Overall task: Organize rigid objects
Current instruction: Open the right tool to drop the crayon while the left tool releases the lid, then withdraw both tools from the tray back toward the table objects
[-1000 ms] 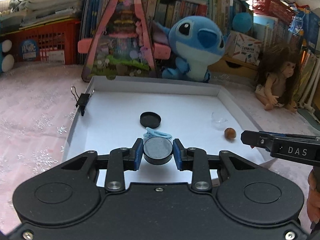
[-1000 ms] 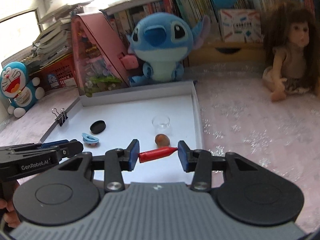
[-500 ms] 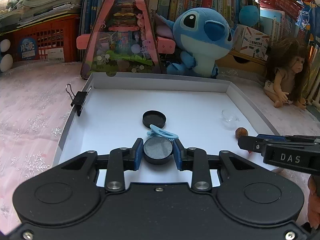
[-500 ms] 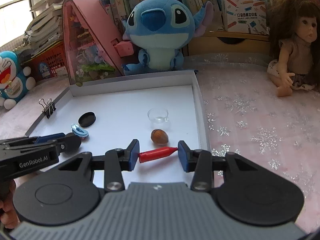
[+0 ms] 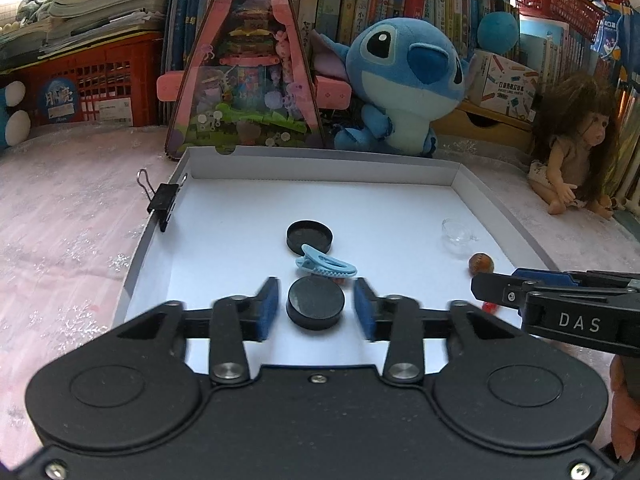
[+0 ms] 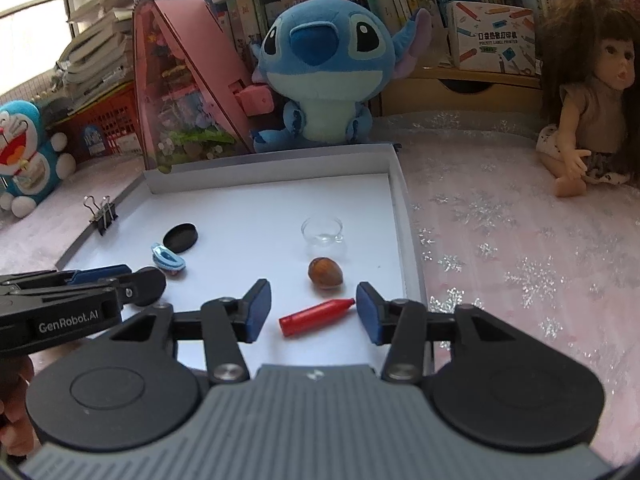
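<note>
My left gripper (image 5: 316, 306) is open. A black round puck (image 5: 315, 303) lies on the floor of the white tray (image 5: 320, 168) between its fingers, free of both pads. My right gripper (image 6: 312, 312) is open too. A red crayon (image 6: 316, 317) lies on the tray (image 6: 272, 168) between its fingers. Beyond the puck lie a blue hair clip (image 5: 325, 265) and a black lid (image 5: 309, 236). A hazelnut (image 6: 325, 273) and a small clear glass cup (image 6: 322, 231) lie beyond the crayon.
A black binder clip (image 5: 162, 200) grips the tray's left wall. A Stitch plush (image 5: 400, 84), a pink triangular toy house (image 5: 244, 72) and book shelves stand behind the tray. A doll (image 6: 588, 120) sits at the right on the pink snowflake cloth (image 6: 520, 264).
Both grippers have opened. The left one let go of the black puck, the right one let go of the red crayon; both things now rest on the tray floor.
</note>
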A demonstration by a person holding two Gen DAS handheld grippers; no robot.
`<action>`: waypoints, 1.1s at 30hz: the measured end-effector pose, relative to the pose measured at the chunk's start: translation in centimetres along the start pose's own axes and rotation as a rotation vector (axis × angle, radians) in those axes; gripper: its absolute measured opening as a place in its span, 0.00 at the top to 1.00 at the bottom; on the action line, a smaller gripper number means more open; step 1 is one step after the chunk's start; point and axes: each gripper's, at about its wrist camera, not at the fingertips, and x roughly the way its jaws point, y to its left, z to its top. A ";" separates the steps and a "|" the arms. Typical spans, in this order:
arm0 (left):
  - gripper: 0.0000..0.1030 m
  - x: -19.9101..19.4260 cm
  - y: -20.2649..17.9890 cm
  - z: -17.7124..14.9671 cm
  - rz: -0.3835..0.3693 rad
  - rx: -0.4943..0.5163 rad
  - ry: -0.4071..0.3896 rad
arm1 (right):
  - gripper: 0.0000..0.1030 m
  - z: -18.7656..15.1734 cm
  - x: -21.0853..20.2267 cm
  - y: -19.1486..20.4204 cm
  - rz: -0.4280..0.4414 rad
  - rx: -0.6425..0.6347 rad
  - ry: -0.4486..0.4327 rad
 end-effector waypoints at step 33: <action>0.20 -14.0 -0.9 -8.6 -0.130 0.092 -0.095 | 0.06 -7.4 -12.5 0.2 0.055 -0.176 -0.162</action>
